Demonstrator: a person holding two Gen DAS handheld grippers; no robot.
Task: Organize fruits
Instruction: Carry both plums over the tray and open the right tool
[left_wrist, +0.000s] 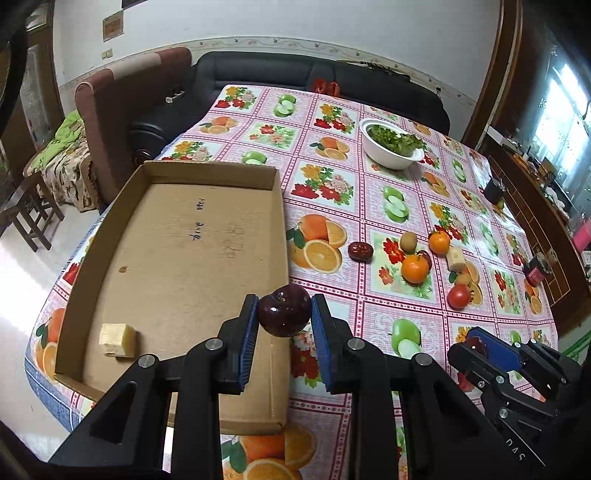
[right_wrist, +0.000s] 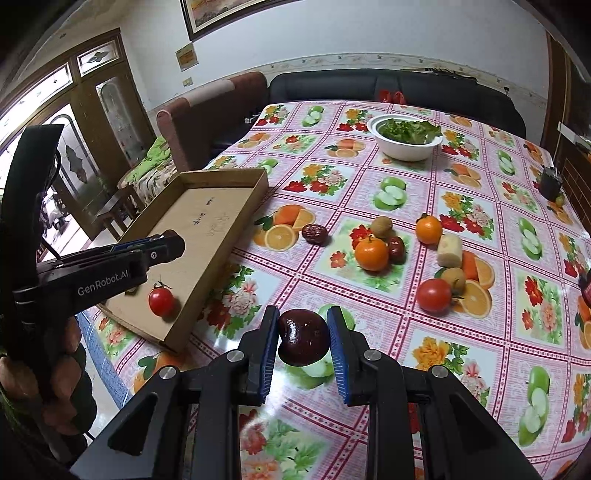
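Two dark fruits are in your grip, one per gripper. Your left gripper has its blue pads closed on a glossy dark red cherry-like fruit, which sits between the fingertips right over the near right wall of the shallow brown cardboard tray. Left of those jaws and lower in the tray lies a pale yellow cut block; it may be banana or cheese, the view is too soft to tell. From the right wrist camera, a small red tomato also lies in the tray, beside that gripper's tip.

Your right gripper clamps a second dark maroon rounded fruit between its blue pads, above the fruit-printed pink tablecloth and to the right of the tray, clear of its wall.

Ahead of the right jaws, loose on the cloth, lie two oranges, a larger red tomato, a brown kiwi-like fruit, a wrinkled dark date and a pale cut stub. Further ahead stands a white bowl of green leaves.
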